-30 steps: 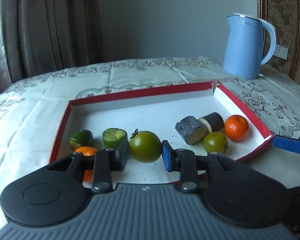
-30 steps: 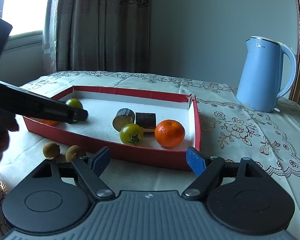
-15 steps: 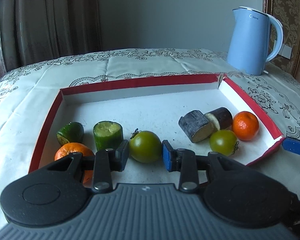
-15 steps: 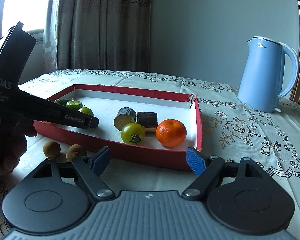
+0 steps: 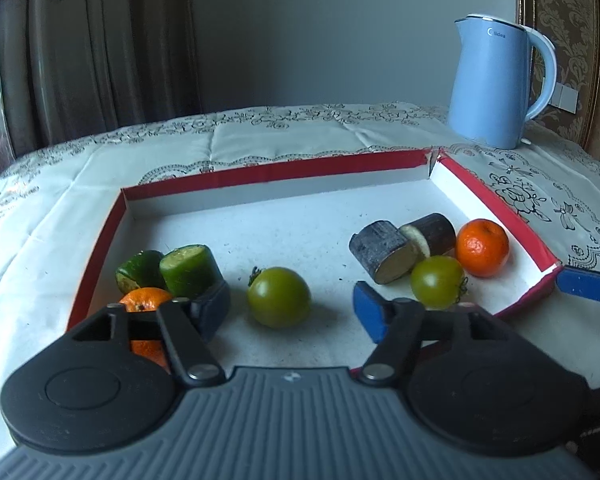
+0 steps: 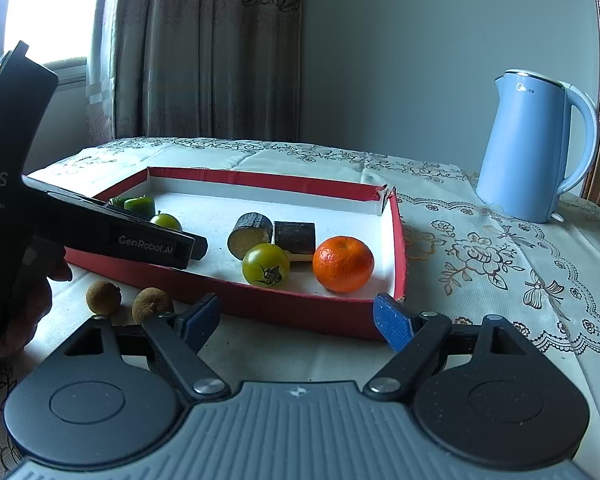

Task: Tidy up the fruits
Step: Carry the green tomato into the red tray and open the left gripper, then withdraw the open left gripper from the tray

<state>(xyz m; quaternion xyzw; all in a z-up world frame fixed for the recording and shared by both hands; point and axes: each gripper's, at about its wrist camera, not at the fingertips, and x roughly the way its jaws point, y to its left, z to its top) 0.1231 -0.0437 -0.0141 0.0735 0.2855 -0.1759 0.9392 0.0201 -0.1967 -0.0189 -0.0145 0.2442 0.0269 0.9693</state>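
Far left in the right wrist view, the black body of the left gripper [image 6: 196, 246] carried white lettering, "DAS" up on the handle and "GenRobot.AI" along the finger arm reaching over the red-edged tray [image 6: 260, 304]; that writing didn't show up in the left camera at all. Two small brown fruits [image 6: 104, 298] sat on the tablecloth [image 6: 480, 280] just outside the tray's near wall, also only visible from the right side. In the left wrist view the left gripper [image 5: 290, 308] was spread wide with a green tomato [image 5: 279, 297] sitting loose between its fingers, not pinched. Left of that were cucumber chunks [image 5: 188, 270] and an orange [image 5: 144, 304] partly behind the finger. Further right sat two dark cut stalk pieces [image 5: 382, 252], a second green tomato [image 5: 438, 281] and a mandarin [image 5: 482, 247]. The right gripper [image 6: 296, 318] was gaping open in front of the tray, holding nothing. Far right stood a blue kettle [image 6: 528, 148], logo too blurry to read properly.
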